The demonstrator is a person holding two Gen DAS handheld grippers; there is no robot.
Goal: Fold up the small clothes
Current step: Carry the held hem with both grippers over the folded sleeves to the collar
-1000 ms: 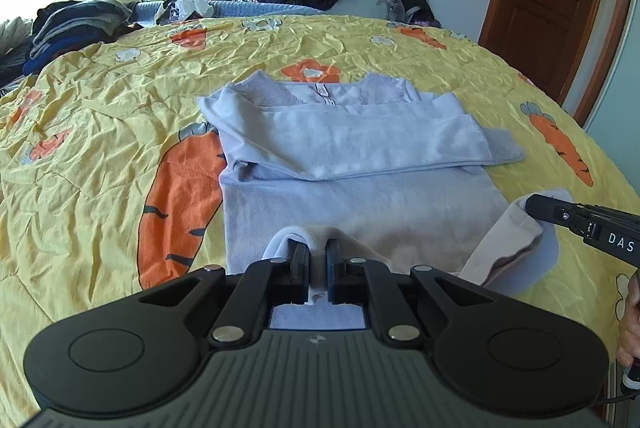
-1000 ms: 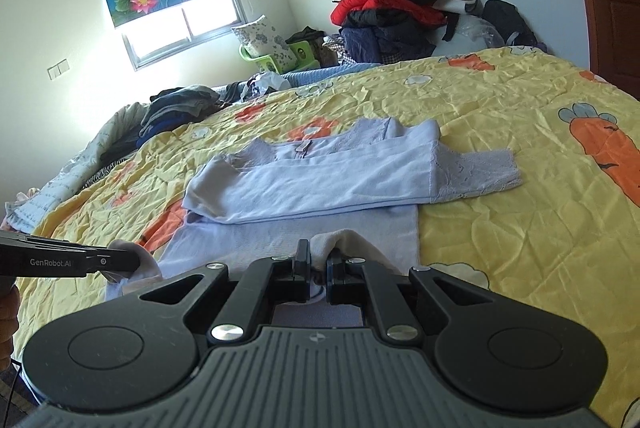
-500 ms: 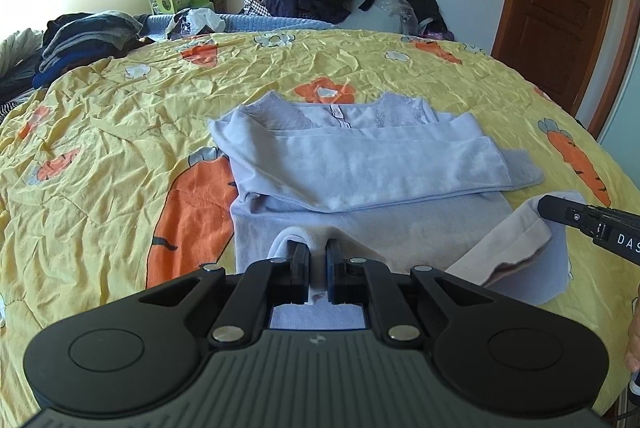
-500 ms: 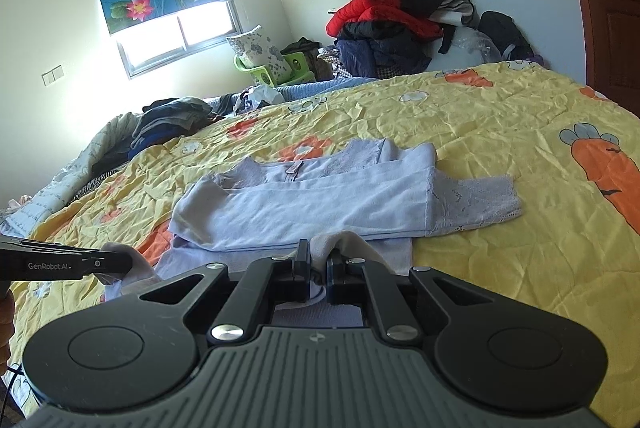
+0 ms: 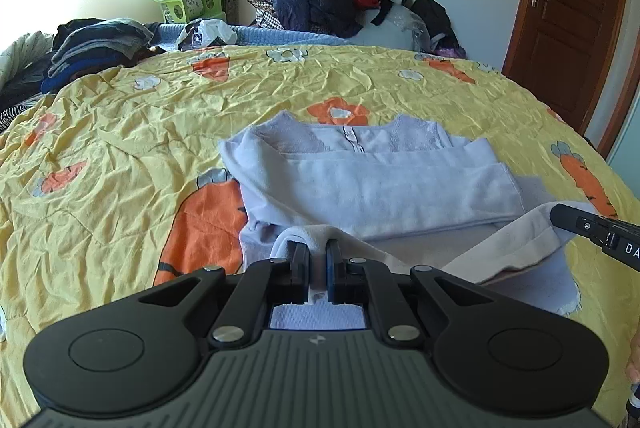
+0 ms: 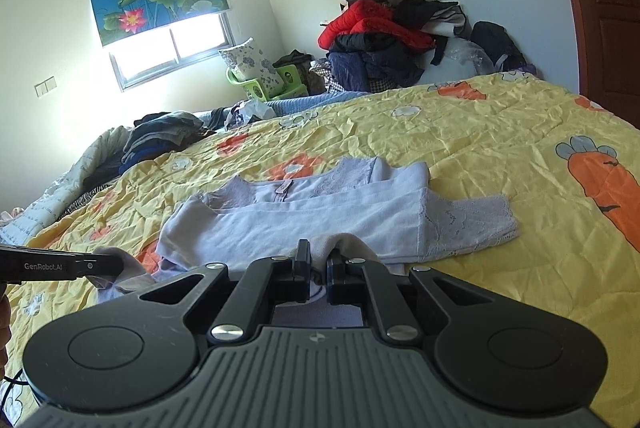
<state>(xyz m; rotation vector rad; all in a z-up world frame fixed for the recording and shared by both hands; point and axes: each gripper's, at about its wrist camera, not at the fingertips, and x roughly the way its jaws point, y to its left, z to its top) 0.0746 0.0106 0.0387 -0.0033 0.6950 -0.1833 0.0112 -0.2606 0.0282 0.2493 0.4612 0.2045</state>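
Lavender top [image 5: 380,188] lies near the middle of the yellow bedspread [image 5: 120,132], sleeves folded across. We clamp its near hem with both the left gripper [image 5: 318,252] and the right gripper [image 6: 319,254], each shut on cloth, so the hem can fold toward the far collar evenly.

The left gripper [image 5: 318,258] is held pointing downward, its jaws clamped tight on a pinch of pale cloth. The right gripper [image 6: 319,262] is held alongside at a shallower tilt, its jaws likewise pressed together on cloth. A hand [image 6: 3,312] is glimpsed at the frame edge.
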